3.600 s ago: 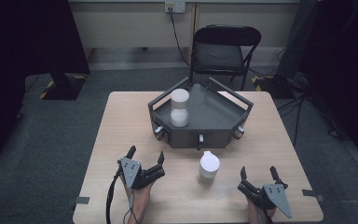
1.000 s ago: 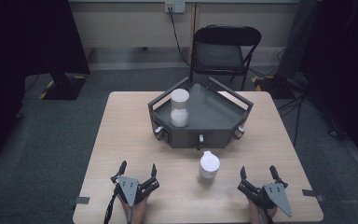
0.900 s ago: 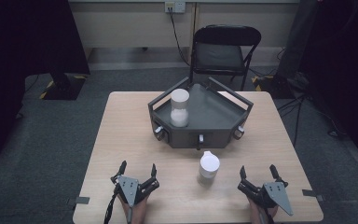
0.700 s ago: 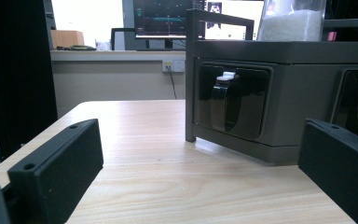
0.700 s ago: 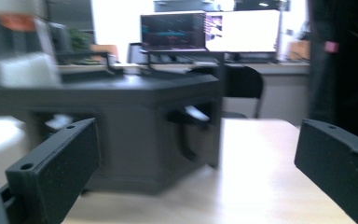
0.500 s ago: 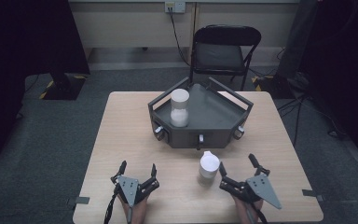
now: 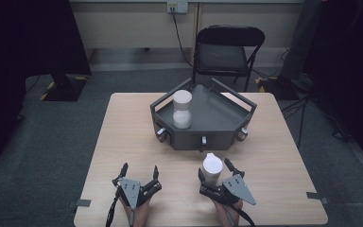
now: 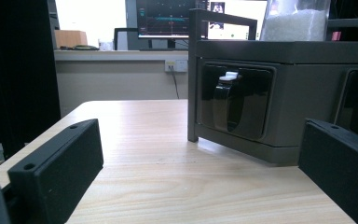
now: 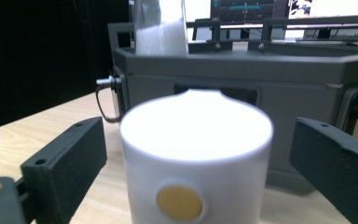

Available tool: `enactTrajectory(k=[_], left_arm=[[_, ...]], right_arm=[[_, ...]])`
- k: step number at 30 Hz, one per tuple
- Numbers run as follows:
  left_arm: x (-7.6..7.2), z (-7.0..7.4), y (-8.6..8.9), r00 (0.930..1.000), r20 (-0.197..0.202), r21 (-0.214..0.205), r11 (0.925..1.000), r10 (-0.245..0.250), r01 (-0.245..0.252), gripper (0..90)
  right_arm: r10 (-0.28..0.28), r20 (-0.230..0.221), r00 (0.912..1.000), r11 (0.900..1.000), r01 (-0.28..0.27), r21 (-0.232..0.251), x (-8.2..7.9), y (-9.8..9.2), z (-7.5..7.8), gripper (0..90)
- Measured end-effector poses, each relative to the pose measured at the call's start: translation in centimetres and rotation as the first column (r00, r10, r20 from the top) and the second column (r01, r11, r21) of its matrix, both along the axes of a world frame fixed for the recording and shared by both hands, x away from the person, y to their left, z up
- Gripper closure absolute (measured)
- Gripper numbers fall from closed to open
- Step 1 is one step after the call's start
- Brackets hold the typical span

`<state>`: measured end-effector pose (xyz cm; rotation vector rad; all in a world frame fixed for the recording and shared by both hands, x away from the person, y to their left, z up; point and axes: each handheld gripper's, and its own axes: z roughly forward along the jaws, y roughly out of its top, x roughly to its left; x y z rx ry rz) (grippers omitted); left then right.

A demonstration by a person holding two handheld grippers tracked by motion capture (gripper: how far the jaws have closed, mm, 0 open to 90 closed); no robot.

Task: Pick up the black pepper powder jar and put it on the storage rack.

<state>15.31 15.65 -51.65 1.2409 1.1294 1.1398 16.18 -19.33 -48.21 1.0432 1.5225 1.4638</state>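
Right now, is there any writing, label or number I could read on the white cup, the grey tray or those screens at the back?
No text is readable.
White cup: a plain yellow round sticker, no writing.
Grey tray: no label visible.
Monitor behind: coloured lines and figures, too small and blurred to read.
Jar of white grains: no label visible.

Cup [image 7: 211,166] before tray [image 7: 227,135]

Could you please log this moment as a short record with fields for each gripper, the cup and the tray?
left gripper: open, resting on the table, nothing between its jaws
right gripper: jaws either side of the white cup, just been closing, gaps remain
white cup: upright, in front of the tray
grey tray: holds a jar of white grains
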Motion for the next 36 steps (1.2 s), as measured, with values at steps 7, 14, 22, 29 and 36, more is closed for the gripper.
enactTrajectory(k=[7,14,22,29,36], left_arm=[[0.00,0.00,-0.03,1.0000,0.000,0.000,1.0000,0.002,-0.002,0.0],[0.00,0.00,-0.02,1.0000,0.000,0.000,1.0000,0.001,-0.001,0.0],[0.00,0.00,0.01,1.0000,0.000,0.000,1.0000,-0.001,0.001,0.0],[0.00,0.00,0.01,1.0000,0.000,0.000,1.0000,-0.001,0.001,0.0],[0.00,0.01,0.00,1.0000,0.000,0.000,1.0000,0.000,0.000,0.0]], right_arm=[[-0.004,-0.033,0.9995,0.9999,0.004,0.014,0.08,-0.11,-0.32,14.1],[0.009,-0.044,0.9990,0.9999,-0.010,-0.007,0.17,-0.17,-0.20,29.5],[-0.004,-0.046,0.9989,0.9998,0.004,-0.018,0.06,0.06,-0.02,29.7],[-0.001,-0.057,0.9984,0.9998,0.000,-0.021,0.10,-0.05,0.28,29.8],[0.001,-0.055,0.9985,0.9997,-0.003,-0.024,0.01,-0.16,0.38,29.8]])
